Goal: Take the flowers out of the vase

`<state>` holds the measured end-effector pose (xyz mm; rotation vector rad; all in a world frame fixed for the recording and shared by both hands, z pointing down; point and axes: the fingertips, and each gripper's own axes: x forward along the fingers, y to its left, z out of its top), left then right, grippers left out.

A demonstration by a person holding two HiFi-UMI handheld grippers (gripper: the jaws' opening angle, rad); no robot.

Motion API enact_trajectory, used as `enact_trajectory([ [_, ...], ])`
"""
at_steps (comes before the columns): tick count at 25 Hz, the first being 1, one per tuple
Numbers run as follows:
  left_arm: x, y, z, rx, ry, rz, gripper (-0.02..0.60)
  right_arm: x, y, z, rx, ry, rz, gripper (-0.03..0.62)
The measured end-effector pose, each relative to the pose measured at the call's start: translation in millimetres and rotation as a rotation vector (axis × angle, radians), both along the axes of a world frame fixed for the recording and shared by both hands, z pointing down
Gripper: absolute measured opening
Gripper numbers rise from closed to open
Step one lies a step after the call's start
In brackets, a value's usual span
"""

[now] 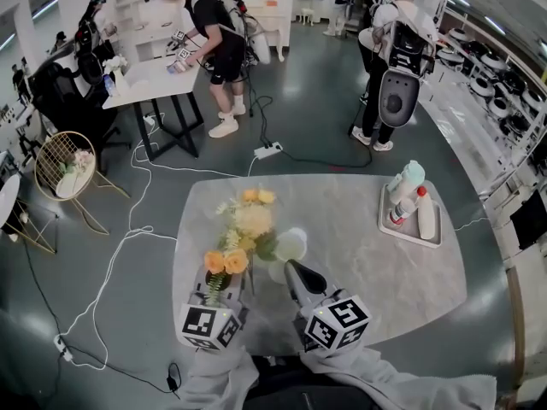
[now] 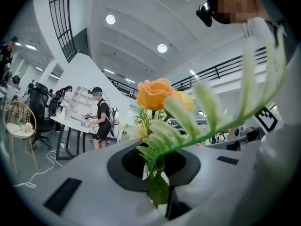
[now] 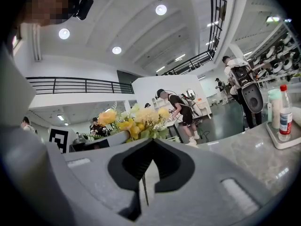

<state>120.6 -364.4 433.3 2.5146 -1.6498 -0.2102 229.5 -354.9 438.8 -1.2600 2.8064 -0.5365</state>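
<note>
On the marble table (image 1: 359, 263) a bunch of yellow and cream flowers (image 1: 250, 216) stands next to a pale rounded vase (image 1: 291, 244). My left gripper (image 1: 219, 285) is shut on a green stem (image 2: 156, 188) that carries a fern frond and orange roses (image 1: 225, 261); the roses (image 2: 155, 93) rise just past its jaws (image 2: 157, 194). To its right, my right gripper (image 1: 291, 270) points at the vase's near side. Its jaws (image 3: 146, 175) look shut, and a thin dark line shows in the seam between them. The bunch (image 3: 136, 119) shows beyond them.
A white tray (image 1: 433, 237) with bottles sits at the table's right end. Cables and a power strip (image 1: 268, 150) lie on the floor beyond. Further back are a gold wire chair (image 1: 64, 167), a white desk (image 1: 149, 79) and several standing people.
</note>
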Motion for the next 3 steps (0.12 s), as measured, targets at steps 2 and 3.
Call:
enact_trajectory([
  [2,-2.4,-1.2,-1.3,0.001,0.004,-0.002,0.049,-1.7,-1.2,-0.8,0.0,-0.001,-0.002,-0.002],
  [3,-3.6,-1.8,-2.0,0.001,0.006,-0.003,0.049,-2.6,-1.8,-1.3,0.0,-0.001,-0.002,-0.002],
])
